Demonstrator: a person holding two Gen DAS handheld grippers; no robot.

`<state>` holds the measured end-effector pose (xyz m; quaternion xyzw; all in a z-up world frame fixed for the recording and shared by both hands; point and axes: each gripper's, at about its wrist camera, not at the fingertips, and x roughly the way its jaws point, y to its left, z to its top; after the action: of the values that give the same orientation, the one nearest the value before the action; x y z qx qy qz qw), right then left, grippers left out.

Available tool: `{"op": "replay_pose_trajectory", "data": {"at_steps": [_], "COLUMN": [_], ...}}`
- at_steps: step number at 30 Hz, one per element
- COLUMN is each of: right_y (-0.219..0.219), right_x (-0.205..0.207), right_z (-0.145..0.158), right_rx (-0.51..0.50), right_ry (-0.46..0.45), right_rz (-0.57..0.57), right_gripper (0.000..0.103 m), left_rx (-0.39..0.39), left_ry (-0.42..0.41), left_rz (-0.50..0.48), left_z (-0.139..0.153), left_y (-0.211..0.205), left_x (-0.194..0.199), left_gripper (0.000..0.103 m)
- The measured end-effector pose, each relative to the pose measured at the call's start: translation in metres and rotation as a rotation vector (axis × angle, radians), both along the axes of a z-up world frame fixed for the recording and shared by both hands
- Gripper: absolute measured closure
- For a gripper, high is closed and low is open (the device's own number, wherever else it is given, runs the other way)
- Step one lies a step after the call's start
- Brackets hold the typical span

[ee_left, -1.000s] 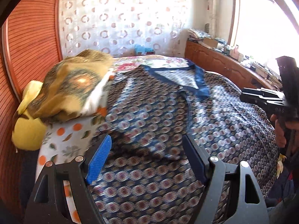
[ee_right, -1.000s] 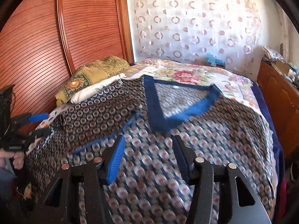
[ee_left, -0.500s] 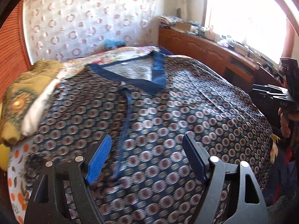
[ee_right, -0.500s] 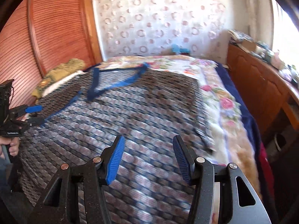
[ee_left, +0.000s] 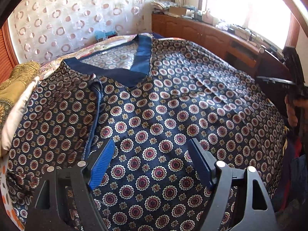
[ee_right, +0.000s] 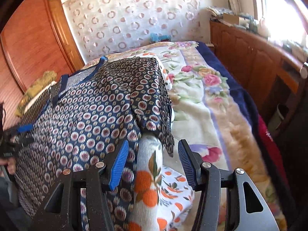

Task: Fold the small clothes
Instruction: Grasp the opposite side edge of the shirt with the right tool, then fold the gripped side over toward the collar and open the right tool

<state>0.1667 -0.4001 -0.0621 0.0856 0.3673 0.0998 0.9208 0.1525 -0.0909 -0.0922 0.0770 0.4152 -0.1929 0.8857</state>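
Observation:
A dark blue garment (ee_left: pixel 163 115) with red-and-white medallions and a plain blue V-neck band (ee_left: pixel 134 71) lies spread flat on the bed. My left gripper (ee_left: pixel 152 163) is open and empty, low over its lower middle. In the right wrist view the garment (ee_right: pixel 92 111) ends at a folded right edge. My right gripper (ee_right: pixel 153 162) is open and empty at that edge, with an orange-print white cloth (ee_right: pixel 152 175) between its fingers, apart from both. The right gripper also shows in the left wrist view (ee_left: pixel 288 84), and the left in the right wrist view (ee_right: pixel 21 132).
A floral blanket (ee_right: pixel 202 100) covers the bed to the right of the garment. A yellow patterned pillow (ee_left: pixel 13 84) lies at the far left. A wooden cabinet (ee_right: pixel 259 63) with clutter runs along the right, under a bright window. A wooden wardrobe (ee_right: pixel 28 44) stands left.
Both grippers have swung to the right. The left now looks over the garment's middle. The right moved from over the garment to its right edge and the orange-print cloth. Both stayed open.

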Motion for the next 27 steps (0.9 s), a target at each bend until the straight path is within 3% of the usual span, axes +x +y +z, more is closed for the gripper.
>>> {"op": "replay_pose_trajectory", "data": {"at_steps": [5, 7, 12, 14, 21, 24, 27], "right_y": [-0.012, -0.014, -0.014, -0.01, 0.024, 0.052, 0.09], "right_x": [0.013, 0.019, 0.03, 0.034, 0.028, 0.014, 0.004], "right_z": [-0.003, -0.005, -0.001, 0.003, 0.036, 0.057, 0.055], "right_rx": [0.058, 0.064, 0.069, 0.052, -0.069, -0.082, -0.104], "right_ry": [0.031, 0.052, 0.068, 0.057, -0.092, -0.174, -0.172], "right_rz": [-0.011, -0.008, 0.014, 0.025, 0.073, 0.159, 0.279], "right_gripper": [0.05, 0.058, 0.092, 0.098, 0.1, 0.1, 0.1], "left_rx": [0.03, 0.027, 0.031, 0.028, 0.032, 0.032, 0.034], "left_ry": [0.013, 0.014, 0.017, 0.019, 0.018, 0.019, 0.021], "left_rz": [0.0, 0.001, -0.003, -0.002, -0.002, -0.003, -0.01], "left_z": [-0.009, -0.01, -0.01, -0.011, -0.011, -0.011, -0.012], "left_y": [-0.006, -0.006, -0.006, -0.005, -0.006, -0.006, -0.007], "left_x": [0.002, 0.003, 0.003, 0.004, 0.004, 0.004, 0.004], "left_gripper": [0.024, 0.024, 0.02, 0.019, 0.018, 0.018, 0.015]}}
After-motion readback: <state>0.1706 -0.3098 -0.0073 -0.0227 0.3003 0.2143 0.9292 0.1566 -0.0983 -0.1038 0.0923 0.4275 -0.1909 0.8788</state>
